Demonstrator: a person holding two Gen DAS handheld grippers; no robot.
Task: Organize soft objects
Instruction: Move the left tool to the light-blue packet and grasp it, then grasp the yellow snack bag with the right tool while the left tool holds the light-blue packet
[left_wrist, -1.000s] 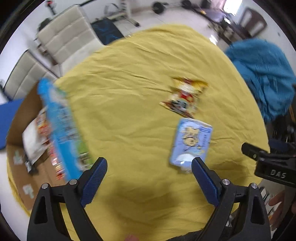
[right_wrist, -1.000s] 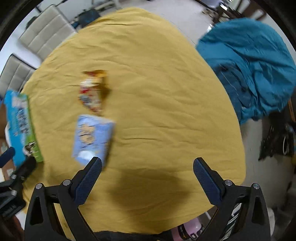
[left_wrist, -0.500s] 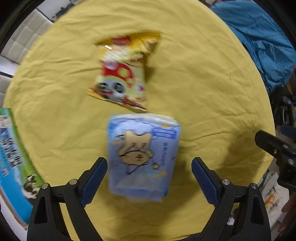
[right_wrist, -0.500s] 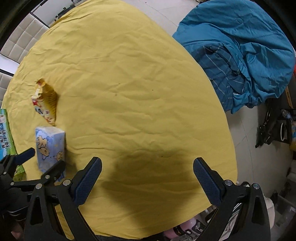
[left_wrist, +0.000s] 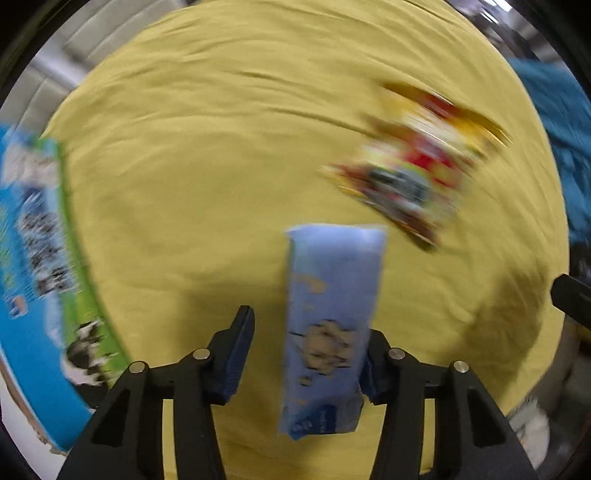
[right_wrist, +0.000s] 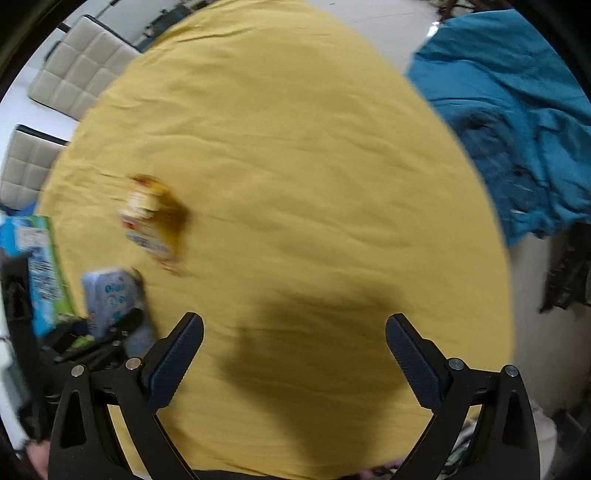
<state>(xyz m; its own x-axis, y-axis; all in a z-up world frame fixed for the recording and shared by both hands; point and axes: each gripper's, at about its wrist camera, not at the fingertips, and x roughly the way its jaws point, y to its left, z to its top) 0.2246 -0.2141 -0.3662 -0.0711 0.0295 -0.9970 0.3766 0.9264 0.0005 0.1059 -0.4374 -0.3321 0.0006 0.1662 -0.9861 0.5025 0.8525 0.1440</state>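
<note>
Tissue pack between closing jaws

tissue pack on tablecloth | snack bag behind | box left

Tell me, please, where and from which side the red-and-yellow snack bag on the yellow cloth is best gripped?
Come from straight above and pinch the snack bag across its narrower width, near the middle. It lies flat on the yellow cloth, apart from the pale blue tissue pack, so its long sides look clear for the fingers.

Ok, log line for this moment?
left gripper: closing, light-blue tissue pack between jaws | right gripper: open, empty | snack bag: on yellow cloth
</note>
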